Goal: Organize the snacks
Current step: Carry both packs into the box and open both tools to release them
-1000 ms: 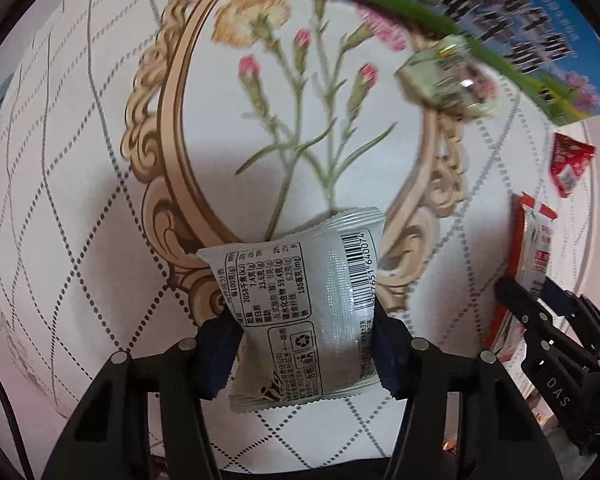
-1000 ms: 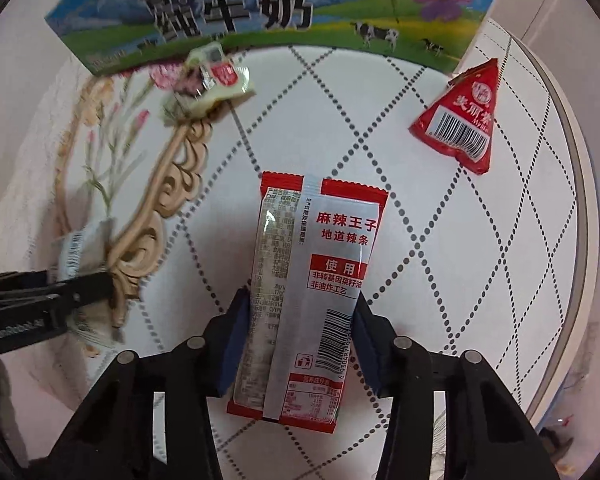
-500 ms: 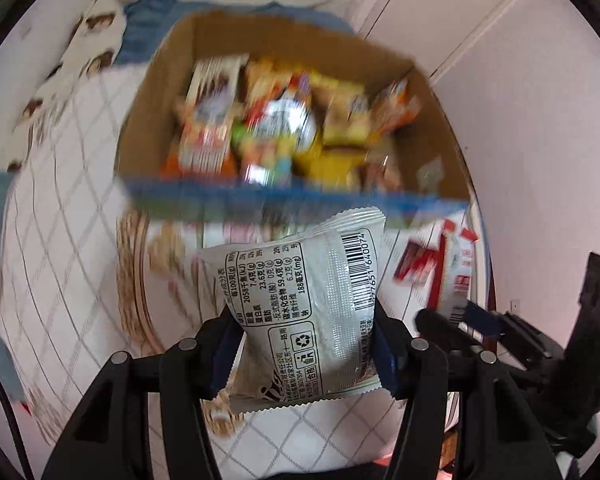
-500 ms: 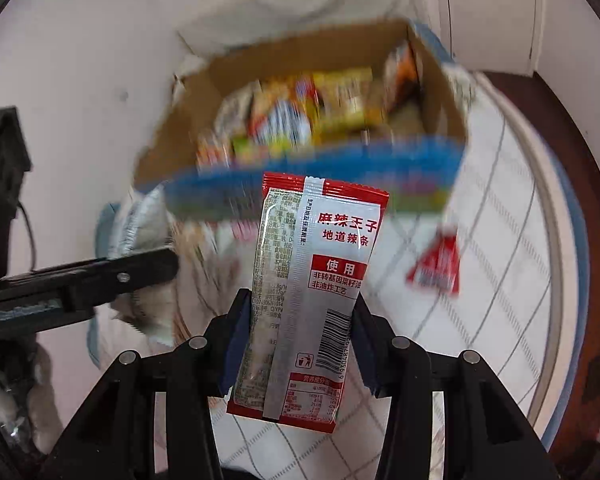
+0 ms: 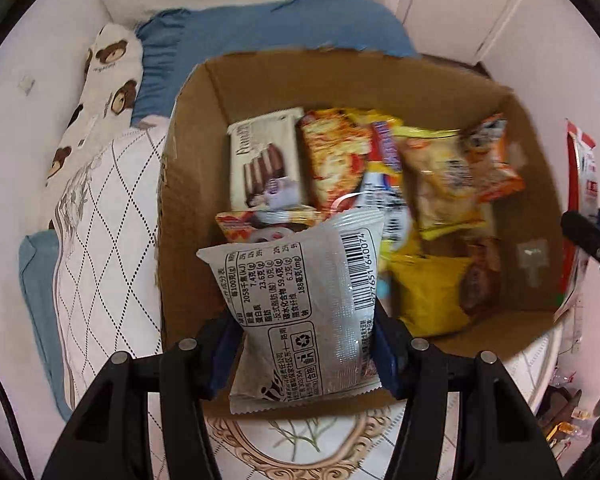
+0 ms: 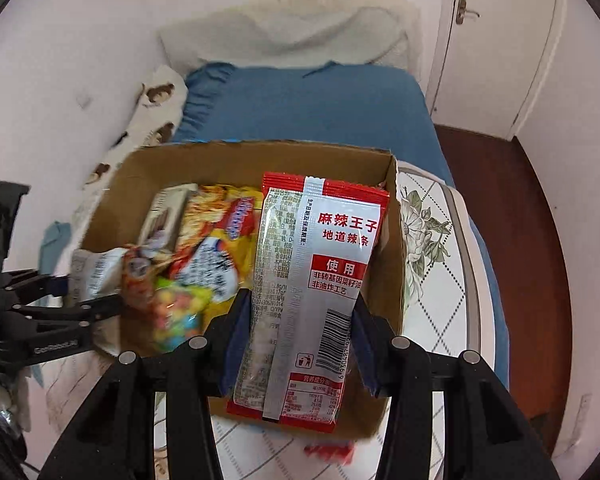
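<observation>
My left gripper point(image 5: 302, 350) is shut on a silver snack packet point(image 5: 304, 304) and holds it above the near left part of an open cardboard box point(image 5: 188, 184). The box holds several snack packets point(image 5: 440, 184). My right gripper point(image 6: 298, 346) is shut on a red and silver spicy-strip packet point(image 6: 316, 280), held upright over the near right part of the same box point(image 6: 396, 264). In the right wrist view the left gripper point(image 6: 66, 300) shows at the left with its silver packet point(image 6: 94, 270). In the left wrist view the red packet point(image 5: 584, 184) shows at the right edge.
The box stands on a round table with a white diamond-patterned cloth point(image 5: 112, 216). A small red packet point(image 6: 332, 450) lies on the cloth in front of the box. Behind are a blue bed point(image 6: 308, 108), a bear-print pillow point(image 5: 108, 76) and a door point(image 6: 496, 40).
Both grippers lifted their packets off the tablecloth and carried them up and forward over the box. The view swung from the table surface to looking down into the box.
</observation>
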The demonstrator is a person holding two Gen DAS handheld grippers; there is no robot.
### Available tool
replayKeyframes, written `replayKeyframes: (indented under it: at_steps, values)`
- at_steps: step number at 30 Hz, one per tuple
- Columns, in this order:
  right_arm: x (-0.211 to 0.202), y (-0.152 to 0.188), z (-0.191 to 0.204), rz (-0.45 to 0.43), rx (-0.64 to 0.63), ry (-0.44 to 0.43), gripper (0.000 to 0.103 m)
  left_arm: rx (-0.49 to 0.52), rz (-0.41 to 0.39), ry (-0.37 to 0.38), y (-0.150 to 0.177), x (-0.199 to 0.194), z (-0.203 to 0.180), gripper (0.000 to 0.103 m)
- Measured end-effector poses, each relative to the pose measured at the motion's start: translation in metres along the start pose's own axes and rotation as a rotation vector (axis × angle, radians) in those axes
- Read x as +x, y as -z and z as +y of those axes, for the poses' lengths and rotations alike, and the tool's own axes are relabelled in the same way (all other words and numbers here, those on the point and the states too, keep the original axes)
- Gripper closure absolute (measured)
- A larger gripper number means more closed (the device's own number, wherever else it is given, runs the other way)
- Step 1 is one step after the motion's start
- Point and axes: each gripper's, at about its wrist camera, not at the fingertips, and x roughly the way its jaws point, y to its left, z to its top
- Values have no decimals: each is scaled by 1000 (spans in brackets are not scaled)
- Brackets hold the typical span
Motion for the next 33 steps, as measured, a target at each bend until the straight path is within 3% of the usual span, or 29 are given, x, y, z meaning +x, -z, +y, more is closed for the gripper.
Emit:
replayKeyframes:
  at_steps: [4,5,6,7,14,23,33]
  values:
    - [46,-4,-6,91,31,20,48,-58,66,-12,-8,24,13,45]
    - [54,-1,-7,98,46,19,30,-74,75,-6,-9,28,15,35]
    - [58,1,-7,103,50,30,18,-80,79,2,-10,30,16,26]
    - [60,3,-6,104,50,16,11,-80,73,2,-11,31,16,10]
    - [63,11,-6,112,134,-23,6,-72,28,45,-16,25,3,7]
    - [48,24,3,87,117,-8,6,-71,-48,49,-6,4,-13,6]
    - [3,45,18,-20,62,28,6,-113,-230,19,21,-53,-10,6]
